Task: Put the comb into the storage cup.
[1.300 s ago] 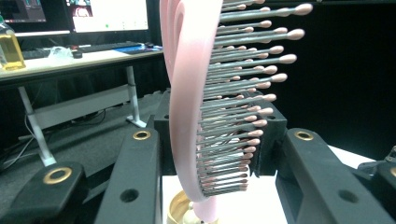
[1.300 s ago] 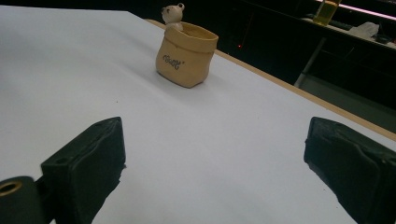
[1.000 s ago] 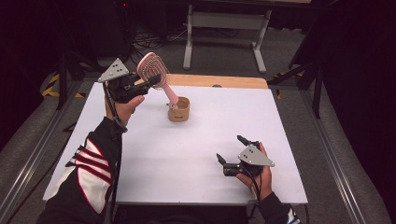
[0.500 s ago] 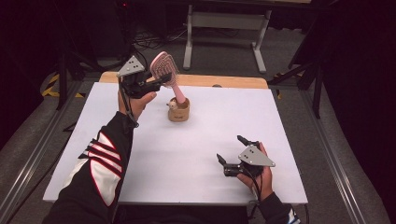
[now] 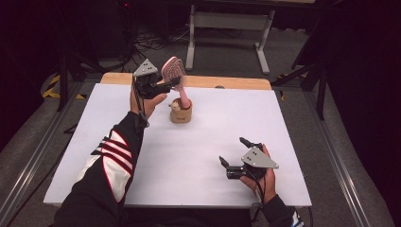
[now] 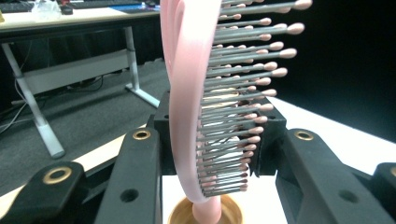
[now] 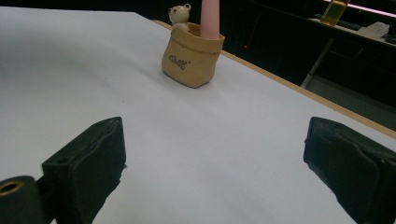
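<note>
Standing near the far edge of the white table [image 5: 198,179] is a small tan holder [image 5: 181,113] shaped like a sack, with a little bear figure [image 7: 180,13] perched at its rim. A pink hairbrush [image 5: 174,75] rises out of it, handle down in the holder's mouth and head tilted up and away. Beyond the table's far wooden edge, on the dark floor behind the left jaws, stands a grey desk frame [image 5: 227,28].

In the left gripper view the brush head runs up between the two black jaws, its pink back toward one jaw and its rows of ball-tipped bristles [image 6: 243,93] toward the other, while the holder's round brass-coloured mouth sits directly below the jaws with the handle going into it. The left gripper [image 5: 163,87] is clenched on the hairbrush, one jaw against the back and the other against the bristle side.

The right gripper [image 5: 236,153] rests on the near right part of the table, well apart from the holder. Its jaws are spread wide and released, with bare white tabletop between them. From the right gripper view, the holder stands well ahead of the jaws and a little toward the left one, with nothing in between.
</note>
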`<state>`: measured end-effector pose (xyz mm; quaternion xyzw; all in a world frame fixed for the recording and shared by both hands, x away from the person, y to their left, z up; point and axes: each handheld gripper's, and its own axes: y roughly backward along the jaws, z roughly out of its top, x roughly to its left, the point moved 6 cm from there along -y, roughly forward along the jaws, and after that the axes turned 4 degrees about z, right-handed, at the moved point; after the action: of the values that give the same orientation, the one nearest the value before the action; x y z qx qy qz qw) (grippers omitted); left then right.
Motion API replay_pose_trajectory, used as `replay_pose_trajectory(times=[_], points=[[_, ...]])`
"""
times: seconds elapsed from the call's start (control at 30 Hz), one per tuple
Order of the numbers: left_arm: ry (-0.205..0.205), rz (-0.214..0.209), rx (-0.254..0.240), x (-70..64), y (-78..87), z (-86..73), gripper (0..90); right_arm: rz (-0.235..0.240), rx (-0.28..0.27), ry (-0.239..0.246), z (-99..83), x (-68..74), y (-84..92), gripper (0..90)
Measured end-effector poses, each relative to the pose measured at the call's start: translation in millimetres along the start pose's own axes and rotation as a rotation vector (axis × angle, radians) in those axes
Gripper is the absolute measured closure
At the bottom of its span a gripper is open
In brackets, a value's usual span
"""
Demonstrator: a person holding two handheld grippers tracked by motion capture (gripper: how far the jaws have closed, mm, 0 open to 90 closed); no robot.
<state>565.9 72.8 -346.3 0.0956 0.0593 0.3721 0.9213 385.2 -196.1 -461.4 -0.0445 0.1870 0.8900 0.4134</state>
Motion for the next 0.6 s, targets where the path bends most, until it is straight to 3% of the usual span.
replay_pose_trajectory(times=[0.2,0.37,0.6], points=[[0.014,0.003,0.000,0.6,1.1,-0.7,63.6,0.021,0.009,0.005,-0.8,4.4,-3.9,6.2],[-0.021,0.013,0.033,-3.8,0.8,0.2,63.7,0.020,0.012,0.008,-0.8,5.3,-3.9,6.3],[-0.039,0.002,0.081,-9.5,-0.2,-2.8,63.6,0.021,0.017,0.010,-1.4,5.6,-4.7,6.3]])
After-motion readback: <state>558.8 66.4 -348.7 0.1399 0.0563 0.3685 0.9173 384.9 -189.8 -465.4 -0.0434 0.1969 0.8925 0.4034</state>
